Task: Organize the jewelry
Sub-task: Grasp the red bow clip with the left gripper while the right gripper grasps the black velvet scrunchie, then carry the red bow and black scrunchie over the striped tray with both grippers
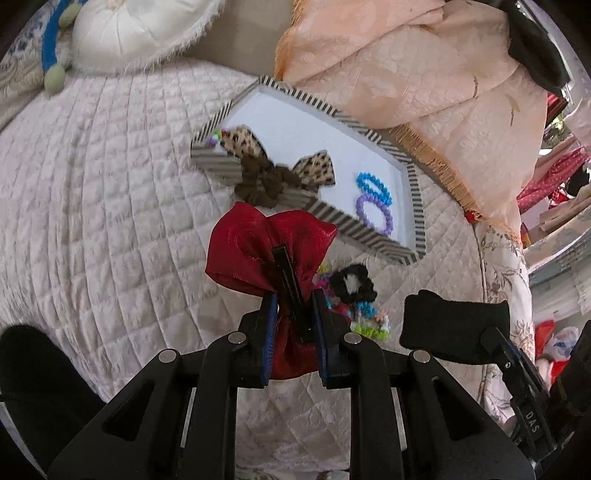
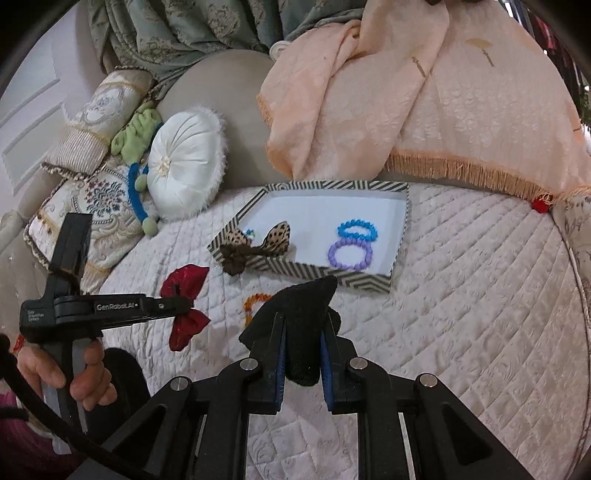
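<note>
Left wrist view
Left gripper (image 1: 293, 321): fingers pinching a red bow hair clip (image 1: 266, 254), the clip's black bar running up between the blue pads; the bow hangs above the quilt.
Striped tray (image 1: 412, 192): lies on the quilted bed cover (image 1: 92, 192), white inside, just beyond the red bow.
Inside the tray: a blue bead bracelet (image 1: 375, 186) and a purple bead bracelet (image 1: 373, 214), touching each other near the right end.
Leopard bow with brown scrunchie (image 1: 273, 173): straddles the tray's near rim, part inside and part over the edge.
On the quilt by the tray's near corner: a black scrunchie (image 1: 352, 282) beside a heap of small coloured bead pieces (image 1: 369, 325).
Right gripper: seen at the right edge with a black cloth piece (image 1: 450, 325) in it; its fingers are mostly hidden in this view.
Backdrop: a round white cushion (image 1: 129, 29) and a peach fringed throw (image 1: 424, 81).

Right wrist view
Right gripper (image 2: 302, 354): fingers pressed on the black cloth piece (image 2: 299, 325), which stands up between the pads.
Left gripper (image 2: 181, 306): held by a hand (image 2: 74, 373) at the left, gripping the red bow hair clip (image 2: 186, 299).
Striped tray (image 2: 240, 218): ahead on the bed, holding the blue bead bracelet (image 2: 358, 229) and purple bead bracelet (image 2: 349, 254); the leopard bow (image 2: 255, 243) hangs over its near-left rim.
Orange bead bracelet (image 2: 255, 302): on the quilt, partly hidden behind the black cloth.
</note>
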`<state>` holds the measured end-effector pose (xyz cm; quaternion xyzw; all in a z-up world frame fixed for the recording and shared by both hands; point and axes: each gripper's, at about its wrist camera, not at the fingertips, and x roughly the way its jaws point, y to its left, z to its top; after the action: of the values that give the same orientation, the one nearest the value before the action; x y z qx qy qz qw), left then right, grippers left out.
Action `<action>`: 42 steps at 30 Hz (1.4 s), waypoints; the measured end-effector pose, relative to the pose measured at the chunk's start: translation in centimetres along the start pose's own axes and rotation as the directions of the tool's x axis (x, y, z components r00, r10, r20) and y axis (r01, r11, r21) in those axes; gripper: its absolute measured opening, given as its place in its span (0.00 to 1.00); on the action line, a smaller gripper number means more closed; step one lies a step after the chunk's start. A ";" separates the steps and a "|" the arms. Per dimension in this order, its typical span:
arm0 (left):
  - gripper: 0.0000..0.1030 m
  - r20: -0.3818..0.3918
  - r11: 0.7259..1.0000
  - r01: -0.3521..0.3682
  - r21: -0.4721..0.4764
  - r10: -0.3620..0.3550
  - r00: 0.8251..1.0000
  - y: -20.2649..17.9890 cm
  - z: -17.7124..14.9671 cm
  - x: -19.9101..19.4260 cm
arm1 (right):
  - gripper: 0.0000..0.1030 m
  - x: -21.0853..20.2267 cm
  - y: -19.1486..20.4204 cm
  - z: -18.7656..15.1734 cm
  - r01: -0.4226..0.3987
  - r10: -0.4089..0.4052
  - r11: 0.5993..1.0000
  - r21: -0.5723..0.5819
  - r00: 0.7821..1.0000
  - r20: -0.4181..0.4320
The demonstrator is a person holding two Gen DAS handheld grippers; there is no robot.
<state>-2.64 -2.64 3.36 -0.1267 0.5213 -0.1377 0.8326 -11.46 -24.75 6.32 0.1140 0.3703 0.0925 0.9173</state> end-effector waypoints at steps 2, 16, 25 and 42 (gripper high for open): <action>0.17 0.020 1.000 -0.013 0.021 0.012 1.000 -0.4 0.7 -0.3 | 0.14 0.2 -0.1 0.5 0.005 -0.005 1.000 0.002 1.000 0.006; 0.17 0.095 0.987 -0.117 0.110 0.107 0.990 -1.8 6.4 1.6 | 0.14 4.5 -1.0 5.5 0.014 -0.015 1.000 0.023 1.000 0.020; 0.17 0.127 0.975 -0.174 0.139 0.157 0.979 -2.5 11.4 4.3 | 0.14 9.8 -2.6 8.9 0.015 -0.015 0.997 0.080 1.000 -0.001; 0.17 0.067 0.969 -0.209 0.131 0.202 0.977 -2.3 18.4 13.4 | 0.14 22.2 -5.9 13.4 0.056 -0.037 0.971 0.231 0.996 -0.087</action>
<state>19.37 -8.42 0.85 -0.0181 0.4986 -0.0827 0.8627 14.18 -26.66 -0.56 0.2081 0.4186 0.0316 0.8835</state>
